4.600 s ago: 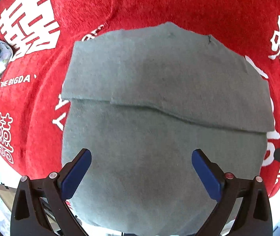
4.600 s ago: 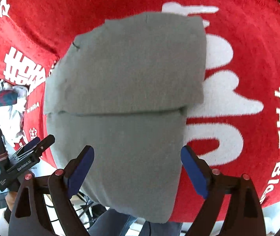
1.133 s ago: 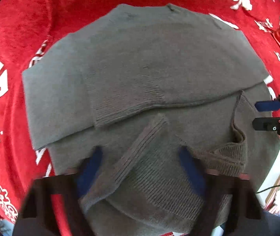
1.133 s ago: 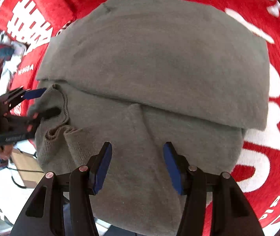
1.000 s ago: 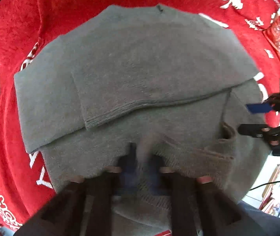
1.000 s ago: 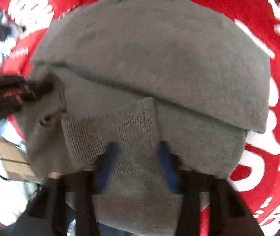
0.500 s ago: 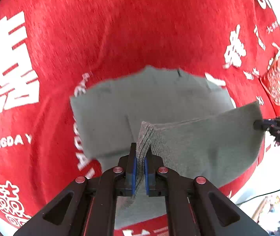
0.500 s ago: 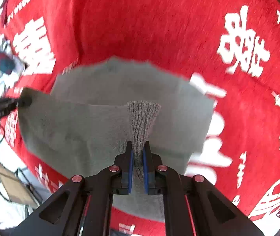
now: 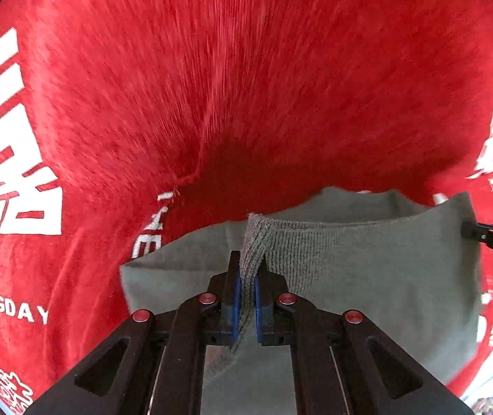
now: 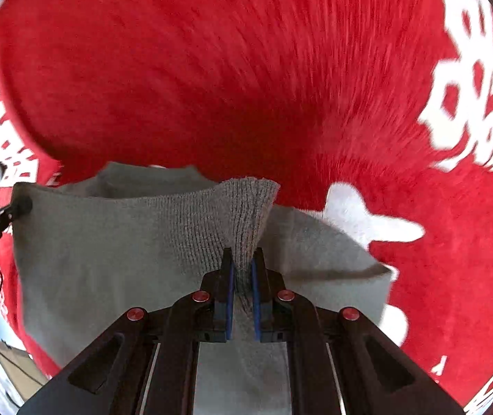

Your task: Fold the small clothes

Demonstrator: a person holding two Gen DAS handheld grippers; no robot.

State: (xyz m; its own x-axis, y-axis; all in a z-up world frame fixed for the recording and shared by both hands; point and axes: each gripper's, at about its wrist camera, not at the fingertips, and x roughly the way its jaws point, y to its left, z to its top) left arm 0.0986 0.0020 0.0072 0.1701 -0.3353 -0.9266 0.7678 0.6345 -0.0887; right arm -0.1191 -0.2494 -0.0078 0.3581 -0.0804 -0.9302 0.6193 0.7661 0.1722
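Pinched grey sweater [image 9: 367, 276] over red cloth [image 9: 246, 86] ("THE BIGDAY")

I see my left tool [image 9: 245, 290] and right tool [image 10: 242, 278] as matching black frames with triangular cut-outs, four red screw heads each, blue pads [image 9: 235, 306] lining the fingers, and faint white lettering on the casing.

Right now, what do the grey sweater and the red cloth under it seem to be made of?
Grey sweater: a soft knit, likely wool or cotton blend; matte, with ribbed stitching on the hem that both grippers pinch. Red cloth: a plush, velvety pile, probably synthetic fleece; short brushed fibres catch the light, with printed white characters.
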